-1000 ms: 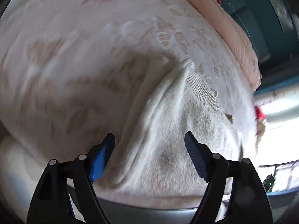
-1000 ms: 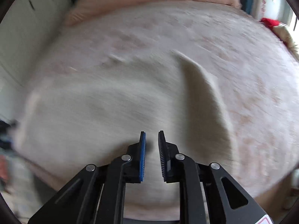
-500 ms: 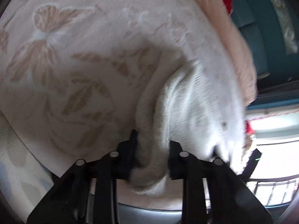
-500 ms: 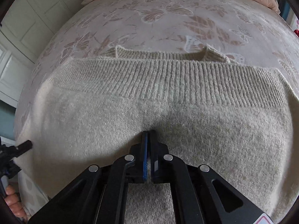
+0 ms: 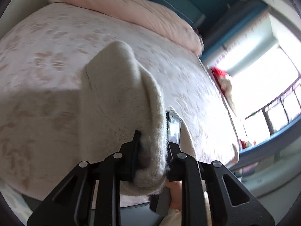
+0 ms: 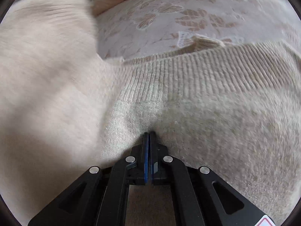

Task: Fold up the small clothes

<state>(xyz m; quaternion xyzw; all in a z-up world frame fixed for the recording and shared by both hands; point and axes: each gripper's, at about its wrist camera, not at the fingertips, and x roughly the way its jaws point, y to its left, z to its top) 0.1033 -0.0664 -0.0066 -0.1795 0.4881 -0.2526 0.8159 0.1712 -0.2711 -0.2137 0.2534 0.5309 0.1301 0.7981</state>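
One fold is underway: the left claw (image 5: 150, 150) grips the sweater (image 6: 207, 113), lifting it off the bed (image 5: 56, 47); the right claw (image 6: 148, 137), clenched, pins its middle.

Cream knit sweater (image 6: 207, 113) w/ ribbed hem, pale pink bedspread (image 5: 47, 43) w/ tan butterfly print.

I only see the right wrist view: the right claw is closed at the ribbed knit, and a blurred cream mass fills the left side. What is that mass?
Observer: It is the sweater itself. The left claw is clamped on a thick fold of it, held up off the bedspread.
Operator: Anything else near that claw?
Observer: A hand shows just beneath it, behind the fold.
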